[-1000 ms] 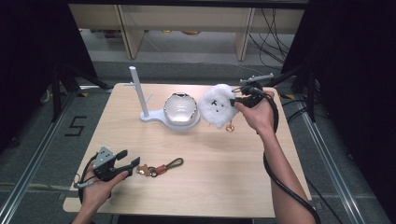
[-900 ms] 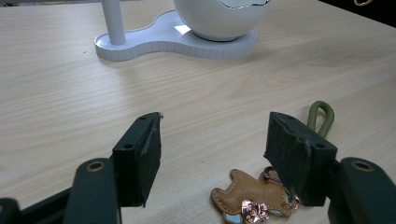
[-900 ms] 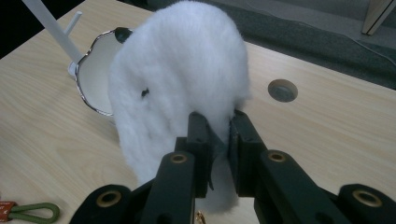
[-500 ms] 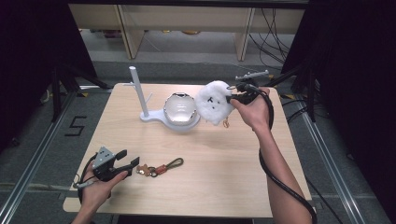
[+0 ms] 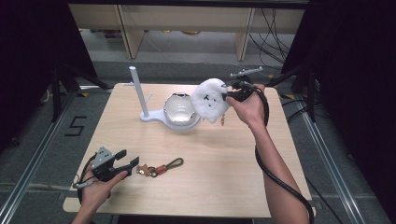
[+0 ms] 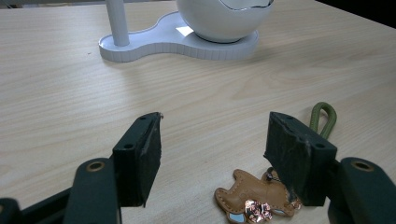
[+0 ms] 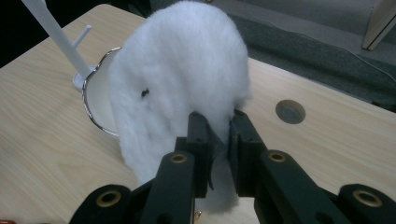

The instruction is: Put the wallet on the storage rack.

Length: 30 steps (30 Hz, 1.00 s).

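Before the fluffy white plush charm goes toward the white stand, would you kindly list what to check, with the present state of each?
1. Right tool shut on the fluffy white plush charm: ok.
2. Charm lifted off the light wooden table: ok.
3. White stand with upright peg post standing upright: ok.
4. Charm's hanging loop free: cannot tell.
5. Left tool open, apart from the brown leather bear keychain: ok.

The bowl (image 5: 180, 110) sits on the stand's base (image 5: 154, 118), with the post (image 5: 137, 91) to its left. The fluffy toy (image 5: 211, 99) is held off the table (image 5: 224, 168) just right of the bowl. The keychain (image 5: 159, 168) lies well in front of the bowl, with the left gripper (image 5: 128, 163) at its left end.
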Each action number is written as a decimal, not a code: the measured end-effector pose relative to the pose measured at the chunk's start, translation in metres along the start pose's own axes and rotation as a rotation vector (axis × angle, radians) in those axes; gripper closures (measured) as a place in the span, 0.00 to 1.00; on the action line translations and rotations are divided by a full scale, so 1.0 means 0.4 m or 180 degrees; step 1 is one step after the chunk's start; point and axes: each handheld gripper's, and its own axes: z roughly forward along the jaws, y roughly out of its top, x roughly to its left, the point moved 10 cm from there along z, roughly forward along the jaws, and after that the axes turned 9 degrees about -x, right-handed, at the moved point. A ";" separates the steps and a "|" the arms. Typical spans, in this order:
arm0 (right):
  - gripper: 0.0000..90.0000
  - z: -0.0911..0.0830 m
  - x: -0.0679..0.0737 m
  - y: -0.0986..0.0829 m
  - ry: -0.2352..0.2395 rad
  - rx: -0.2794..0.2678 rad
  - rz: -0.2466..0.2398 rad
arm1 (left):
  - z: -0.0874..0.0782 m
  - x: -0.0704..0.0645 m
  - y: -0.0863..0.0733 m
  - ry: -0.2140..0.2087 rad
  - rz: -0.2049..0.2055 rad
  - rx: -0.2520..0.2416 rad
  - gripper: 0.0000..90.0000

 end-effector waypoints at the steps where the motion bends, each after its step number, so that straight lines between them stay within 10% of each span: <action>1: 0.90 0.001 0.004 0.002 0.0001 0.0012 0.0021 | 0.000 0.000 0.000 0.0000 -0.0002 -0.0002 0.39; 30: 0.90 0.076 0.071 0.055 0.0123 0.0027 -0.0146 | -0.002 0.002 0.000 -0.0002 -0.0005 -0.0007 0.39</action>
